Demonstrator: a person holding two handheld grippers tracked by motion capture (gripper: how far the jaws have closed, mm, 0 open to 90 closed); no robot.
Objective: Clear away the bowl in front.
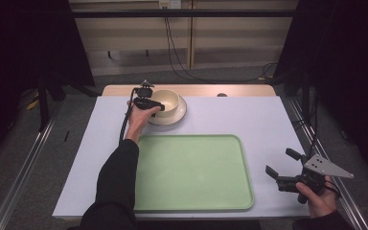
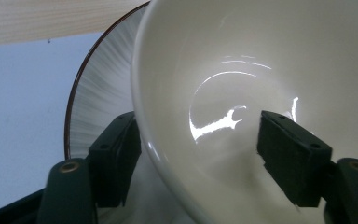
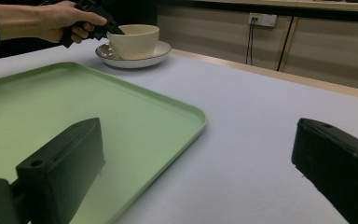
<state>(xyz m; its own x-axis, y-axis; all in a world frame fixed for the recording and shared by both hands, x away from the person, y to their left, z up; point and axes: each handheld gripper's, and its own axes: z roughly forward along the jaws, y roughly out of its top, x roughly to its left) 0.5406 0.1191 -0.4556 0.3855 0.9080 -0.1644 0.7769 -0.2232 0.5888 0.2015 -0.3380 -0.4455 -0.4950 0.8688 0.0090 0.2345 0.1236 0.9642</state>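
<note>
Cream ceramic bowl [image 1: 166,101] sits on a plate [image 1: 178,115] at the table's [image 1: 249,120] far edge, past the green tray [image 1: 191,172]. Left gripper [image 2: 198,154] has its jaws open straddling the bowl's rim, one inside and one outside. Right gripper [image 1: 280,166] hovers wide open, empty, right of the tray.

I can read no text, label, brand or number anywhere: not on the bowl [image 2: 242,70], the plate [image 2: 102,88] or the tray [image 1: 191,172].
</note>
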